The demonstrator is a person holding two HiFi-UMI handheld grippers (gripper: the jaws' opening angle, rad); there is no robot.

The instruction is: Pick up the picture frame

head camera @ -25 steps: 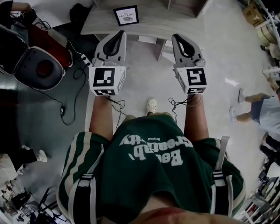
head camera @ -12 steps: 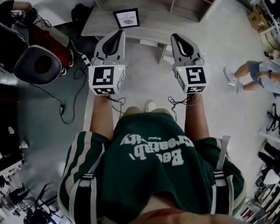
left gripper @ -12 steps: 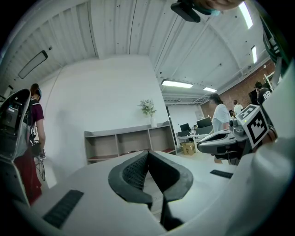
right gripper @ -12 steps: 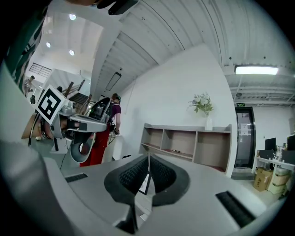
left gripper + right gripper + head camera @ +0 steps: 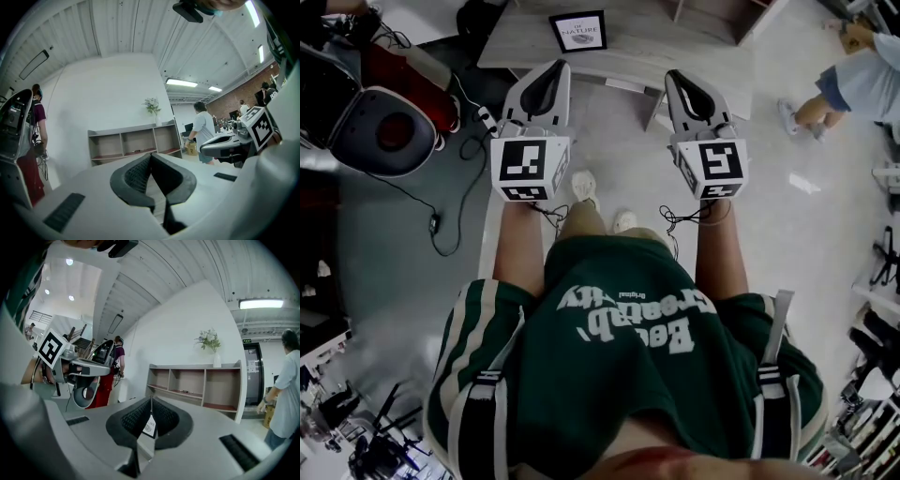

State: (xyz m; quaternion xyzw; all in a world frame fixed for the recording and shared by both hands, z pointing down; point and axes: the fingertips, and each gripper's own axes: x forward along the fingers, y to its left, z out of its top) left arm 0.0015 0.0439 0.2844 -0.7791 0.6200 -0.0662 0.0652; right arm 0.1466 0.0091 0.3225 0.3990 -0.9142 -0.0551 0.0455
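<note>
The black-edged picture frame (image 5: 578, 31) with a white printed sheet stands on the low wooden table (image 5: 675, 49) at the top of the head view. Both grippers point level toward that table and stop short of it. My left gripper (image 5: 551, 69) is shut and empty, just below and left of the frame. My right gripper (image 5: 677, 77) is shut and empty too, further to the right. In the right gripper view a sliver of the frame (image 5: 150, 424) shows through the slit below the closed tips (image 5: 151, 400). The left gripper view shows closed tips (image 5: 151, 155) with only table wood behind.
A red and grey machine (image 5: 380, 131) stands on the floor at the left, with cables (image 5: 441, 225) trailing from it. An open shelf unit (image 5: 197, 387) with a flower vase (image 5: 213, 350) stands against the far wall. A person (image 5: 853, 80) walks at the upper right.
One of my feet has stepped forward between the arms. The passer-by at the right has walked toward the back. Both grippers stay shut and hold their pose.
</note>
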